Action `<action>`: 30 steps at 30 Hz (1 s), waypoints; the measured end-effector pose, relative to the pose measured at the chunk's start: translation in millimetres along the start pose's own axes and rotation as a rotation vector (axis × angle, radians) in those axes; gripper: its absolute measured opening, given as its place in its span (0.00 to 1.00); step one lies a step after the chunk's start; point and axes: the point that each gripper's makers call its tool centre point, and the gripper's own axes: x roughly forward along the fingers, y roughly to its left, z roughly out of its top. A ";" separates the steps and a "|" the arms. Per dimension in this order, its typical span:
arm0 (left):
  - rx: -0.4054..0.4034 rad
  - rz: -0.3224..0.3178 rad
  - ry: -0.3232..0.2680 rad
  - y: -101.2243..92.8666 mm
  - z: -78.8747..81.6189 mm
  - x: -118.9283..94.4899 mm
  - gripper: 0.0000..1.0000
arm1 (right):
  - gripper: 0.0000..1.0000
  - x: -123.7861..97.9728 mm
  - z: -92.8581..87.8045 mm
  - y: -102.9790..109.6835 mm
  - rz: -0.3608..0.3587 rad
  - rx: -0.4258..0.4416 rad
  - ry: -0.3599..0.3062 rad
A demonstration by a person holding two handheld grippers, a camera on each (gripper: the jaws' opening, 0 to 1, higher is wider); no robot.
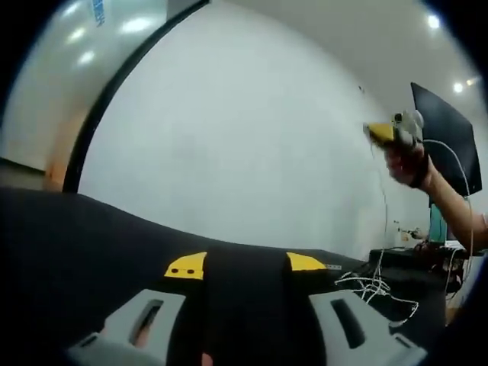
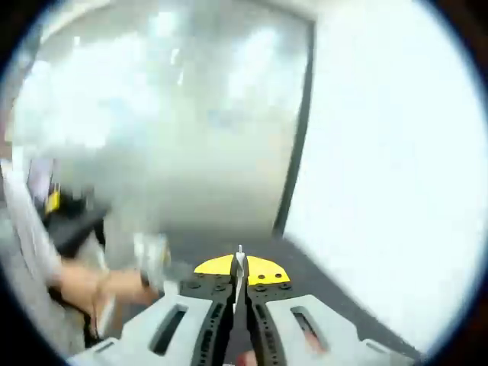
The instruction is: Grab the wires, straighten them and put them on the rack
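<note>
**Wire pinched in my right gripper, left gripper spread**

A thin white wire point(image 2: 239, 258) stands up from between the yellow tips of my right gripper point(image 2: 239, 276), whose jaws are pressed together on it. In the left gripper view the same wire point(image 1: 379, 179) hangs as a fine line from that gripper point(image 1: 390, 132), raised high against the white wall point(image 1: 244, 152), down to a loose tangle of white wires point(image 1: 375, 290) lying near the far right edge of the black desk point(image 1: 69, 252). My hand point(image 1: 406, 162) holds the right gripper from below.

My left gripper point(image 1: 244, 265) sits low over the desk with its jaws spread wide; nothing lies between them.

Behind the tangle, at the desk's right end, dark equipment point(image 1: 415, 258) is too small to identify. A black screen point(image 1: 448, 137) hangs on the wall above it. In the right gripper view, which is blurred, my other hand point(image 2: 91, 286) reaches in from the left, beside a dark vertical post point(image 2: 296, 137) dividing a grey panel from the wall.
</note>
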 end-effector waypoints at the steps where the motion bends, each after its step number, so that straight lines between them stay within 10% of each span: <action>1: 0.001 0.001 0.001 -0.2 -0.1 -0.1 0.37 | 0.02 -10.7 29.1 -3.9 -0.030 0.002 -0.050; 15: 0.003 0.010 0.022 2.9 -5.0 -0.8 0.35 | 0.02 -73.1 331.0 20.7 -0.352 -0.240 -0.448; 19: -0.011 0.014 0.020 5.6 -4.7 -0.5 0.33 | 0.02 -84.9 386.6 26.5 -0.467 -0.358 -0.497; 24: -0.017 0.014 0.018 7.5 -4.2 0.9 0.33 | 0.03 -84.8 360.3 33.5 -0.421 -0.266 -0.454; 30: -0.017 0.007 0.020 5.4 -4.6 0.9 0.32 | 0.02 -93.5 250.2 23.7 -0.347 -0.168 -0.400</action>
